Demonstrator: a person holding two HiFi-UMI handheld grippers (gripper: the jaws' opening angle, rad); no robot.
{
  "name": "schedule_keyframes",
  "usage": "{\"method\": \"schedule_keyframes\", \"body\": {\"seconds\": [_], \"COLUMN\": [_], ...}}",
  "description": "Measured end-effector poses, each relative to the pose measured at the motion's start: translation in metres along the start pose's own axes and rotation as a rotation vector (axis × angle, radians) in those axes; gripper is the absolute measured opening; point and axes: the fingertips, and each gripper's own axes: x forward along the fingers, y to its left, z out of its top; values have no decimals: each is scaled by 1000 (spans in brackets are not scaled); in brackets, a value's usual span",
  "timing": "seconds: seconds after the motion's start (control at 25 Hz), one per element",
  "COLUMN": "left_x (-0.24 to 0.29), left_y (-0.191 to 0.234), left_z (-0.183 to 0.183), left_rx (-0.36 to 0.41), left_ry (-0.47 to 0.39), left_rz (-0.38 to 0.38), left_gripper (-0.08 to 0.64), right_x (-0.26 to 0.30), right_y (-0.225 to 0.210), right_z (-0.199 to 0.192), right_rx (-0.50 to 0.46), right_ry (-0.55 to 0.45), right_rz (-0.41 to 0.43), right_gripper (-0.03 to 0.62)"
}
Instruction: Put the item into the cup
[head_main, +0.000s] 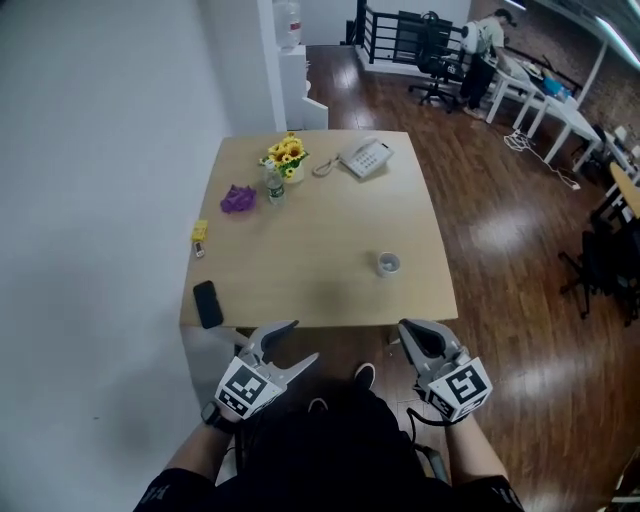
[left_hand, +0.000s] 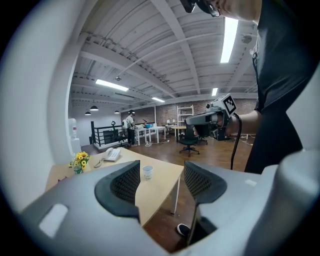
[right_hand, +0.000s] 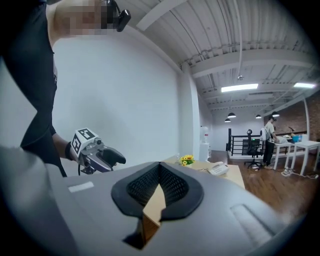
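Ahead of the left tongs (head_main: 300, 342) — spread, empty — and right tongs (head_main: 412, 335), pressed together on nothing, the cup (head_main: 388, 263) stands on the table (head_main: 300, 270).

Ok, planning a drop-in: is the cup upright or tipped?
Upright: the cup stands on its base on the table, open mouth facing up; its contents cannot be told.

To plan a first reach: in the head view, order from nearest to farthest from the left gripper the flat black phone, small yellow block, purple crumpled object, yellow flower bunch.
From the left gripper:
1. Flat black phone, near left corner of the table.
2. Small yellow block, left edge, farther.
3. Purple crumpled object, back left.
4. Yellow flower bunch, far side.
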Motion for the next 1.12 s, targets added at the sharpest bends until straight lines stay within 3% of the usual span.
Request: {"method": "schedule_keyframes", "body": {"seconds": [0.24, 0.48, 1.12], "left_x": [-29, -30, -30], "left_y": [-19, -36, -44], "left_z": [6, 13, 34], "left_rx": [-19, -42, -7], "left_ry": [-41, -62, -64], "left_rz": [40, 84, 118], "left_gripper": [270, 271, 271], "right_x": [-33, -54, -52], "right_y": [36, 49, 42], "right_z": [-6, -17, -2], "right_rx": [-50, -12, -38], "right_ry": [19, 32, -24], "right_rz": [9, 58, 101], "right_gripper": [8, 8, 8]}}
